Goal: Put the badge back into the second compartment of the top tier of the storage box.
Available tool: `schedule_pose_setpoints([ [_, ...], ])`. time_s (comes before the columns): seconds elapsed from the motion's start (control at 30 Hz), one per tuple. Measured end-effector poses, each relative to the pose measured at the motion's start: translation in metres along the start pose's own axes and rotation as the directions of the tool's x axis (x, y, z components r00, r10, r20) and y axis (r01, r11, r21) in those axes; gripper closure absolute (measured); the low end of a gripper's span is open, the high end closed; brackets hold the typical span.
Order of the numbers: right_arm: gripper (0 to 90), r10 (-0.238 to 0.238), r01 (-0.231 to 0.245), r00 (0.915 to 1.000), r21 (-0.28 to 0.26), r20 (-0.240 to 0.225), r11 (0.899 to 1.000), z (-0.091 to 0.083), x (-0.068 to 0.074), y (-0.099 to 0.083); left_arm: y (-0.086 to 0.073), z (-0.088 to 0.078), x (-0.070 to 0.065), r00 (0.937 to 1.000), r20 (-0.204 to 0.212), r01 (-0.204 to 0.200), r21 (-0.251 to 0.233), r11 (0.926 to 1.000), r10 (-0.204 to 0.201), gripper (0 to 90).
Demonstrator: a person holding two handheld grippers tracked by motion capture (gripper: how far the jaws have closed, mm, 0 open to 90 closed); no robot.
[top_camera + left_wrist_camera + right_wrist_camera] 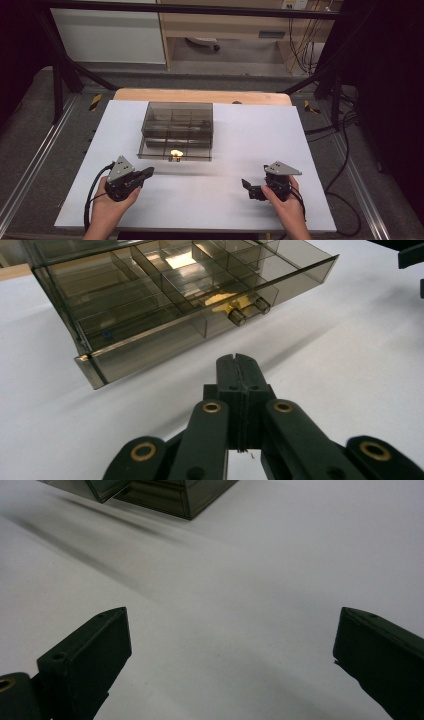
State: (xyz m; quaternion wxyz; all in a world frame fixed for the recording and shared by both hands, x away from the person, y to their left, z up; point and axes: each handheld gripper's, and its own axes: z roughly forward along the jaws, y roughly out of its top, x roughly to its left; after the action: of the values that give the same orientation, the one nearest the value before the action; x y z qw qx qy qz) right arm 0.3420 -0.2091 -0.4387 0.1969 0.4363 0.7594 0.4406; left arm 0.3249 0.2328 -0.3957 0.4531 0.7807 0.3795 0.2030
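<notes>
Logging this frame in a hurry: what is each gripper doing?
Left gripper: closed, holding nothing.
Right gripper: open, holding nothing.

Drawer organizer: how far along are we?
Looks done: the lower drawer of the smoky plastic drawer organizer is pulled out, its compartments exposed. In hand: nothing; the left claw is shut and empty just short of the drawer front, the right claw open over bare white table. Left: probably loading or closing the drawer; I can't tell which.
</notes>
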Motion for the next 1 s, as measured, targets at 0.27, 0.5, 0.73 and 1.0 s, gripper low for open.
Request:
schedule_pose_setpoints([
  [0.27,2.9,0.001,-0.001,1.0,0.016,-0.006,1.0,0.003,0.002,-0.001,0.004,0.005,0.005,1.0,-0.002,0.008,0.003,1.0,-0.008,89.8],
  [0.5,2.8,-0.008,0.008,1.0,0.037,-0.002,0.999,0.004,0.003,-0.002,0.007,0.01,0.004,1.0,0.005,0.007,0.015,0.9999,-0.007,89.8],
  [0.73,3.1,-0.017,0.017,0.9998,0.048,-0.01,0.999,0.005,0.003,-0.002,0.009,0.023,0.003,1.0,0.005,0.002,0.024,0.9997,-0.002,89.8],
  [1.0,3.0,-0.028,0.028,0.9995,0.064,-0.013,0.998,0.006,0.005,-0.003,0.012,0.041,0.002,0.9999,0.007,-0.011,0.053,0.9985,0.011,89.8],
])
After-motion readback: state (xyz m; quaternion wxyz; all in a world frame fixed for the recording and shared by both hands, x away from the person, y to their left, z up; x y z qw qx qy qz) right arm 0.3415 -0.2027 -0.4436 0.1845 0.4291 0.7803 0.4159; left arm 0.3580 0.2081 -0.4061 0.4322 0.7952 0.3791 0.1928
